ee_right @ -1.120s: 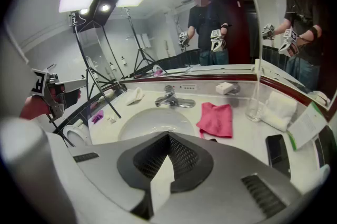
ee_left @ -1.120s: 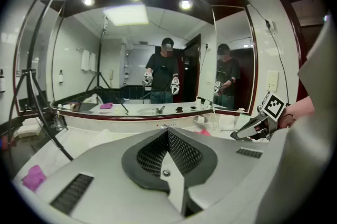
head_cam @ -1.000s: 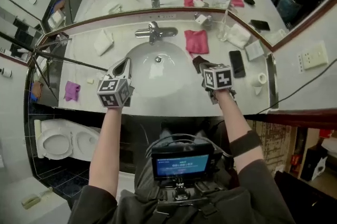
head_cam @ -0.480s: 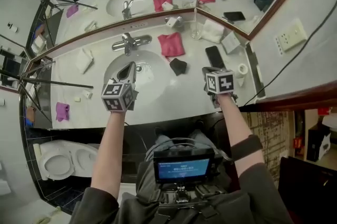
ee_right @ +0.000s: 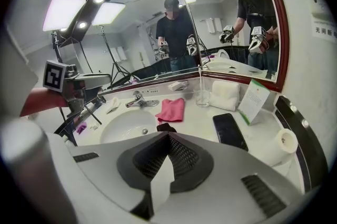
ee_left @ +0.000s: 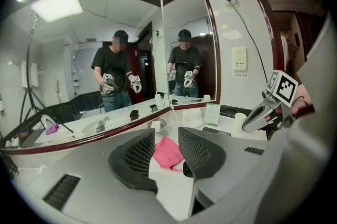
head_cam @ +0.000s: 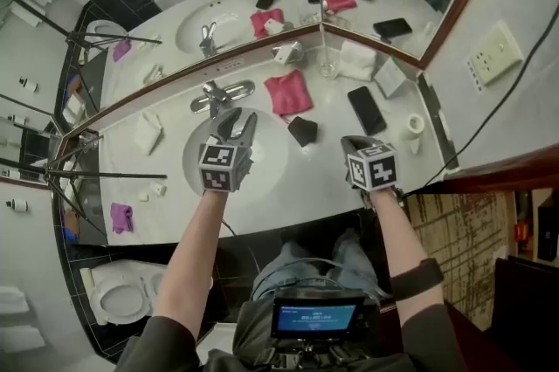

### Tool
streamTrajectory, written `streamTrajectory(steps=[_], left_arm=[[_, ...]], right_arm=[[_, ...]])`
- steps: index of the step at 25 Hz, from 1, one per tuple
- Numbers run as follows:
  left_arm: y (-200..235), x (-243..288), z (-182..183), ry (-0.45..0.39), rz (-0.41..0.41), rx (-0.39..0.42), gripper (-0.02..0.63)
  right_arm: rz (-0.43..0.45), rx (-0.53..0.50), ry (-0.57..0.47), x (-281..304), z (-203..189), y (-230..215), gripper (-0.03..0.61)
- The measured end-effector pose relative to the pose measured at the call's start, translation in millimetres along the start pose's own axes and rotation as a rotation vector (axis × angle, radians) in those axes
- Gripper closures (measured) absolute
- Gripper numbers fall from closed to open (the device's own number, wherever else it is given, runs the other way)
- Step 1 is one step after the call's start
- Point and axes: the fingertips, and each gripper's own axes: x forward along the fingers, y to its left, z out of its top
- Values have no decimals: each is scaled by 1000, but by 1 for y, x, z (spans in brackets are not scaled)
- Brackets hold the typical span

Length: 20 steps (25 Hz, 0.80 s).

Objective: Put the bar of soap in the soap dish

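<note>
A small black squarish object (head_cam: 302, 131) lies on the white counter just right of the sink basin (head_cam: 262, 174), in front of a pink cloth (head_cam: 288, 91). A small silvery dish-like piece with a white block (head_cam: 288, 53) sits by the mirror. My left gripper (head_cam: 242, 121) hovers over the basin. Its jaws have just been opening and nothing is between them. In the left gripper view (ee_left: 166, 136) they frame the pink cloth (ee_left: 168, 152) and the black object (ee_left: 188, 169). My right gripper (head_cam: 349, 141) is shut and empty near the counter's front edge, right of the black object (ee_right: 165, 126).
A faucet (head_cam: 223, 95) stands behind the basin. A phone (head_cam: 367, 110), glass (head_cam: 328, 65), folded white towel (head_cam: 356, 60), card (head_cam: 390, 78) and paper roll (head_cam: 412, 126) fill the right side. A white cloth (head_cam: 146, 133), purple cloth (head_cam: 121, 217) and small white pieces (head_cam: 159, 189) lie left.
My left gripper has moved right, from the basin's left rim to over the basin, and its jaws have opened. The right gripper drew away from the black object, then stayed put.
</note>
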Motion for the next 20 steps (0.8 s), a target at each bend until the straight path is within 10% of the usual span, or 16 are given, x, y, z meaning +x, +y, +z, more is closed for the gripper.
streamTrajectory(steps=[10,20], left_arm=[[3,137,-9,100,-21,456,313],[26,250,-42,157,10,987,307]], right_arm=[[7,57,-42,32,-18,-5,557],[17,73,-131,56,-18,-7,557]])
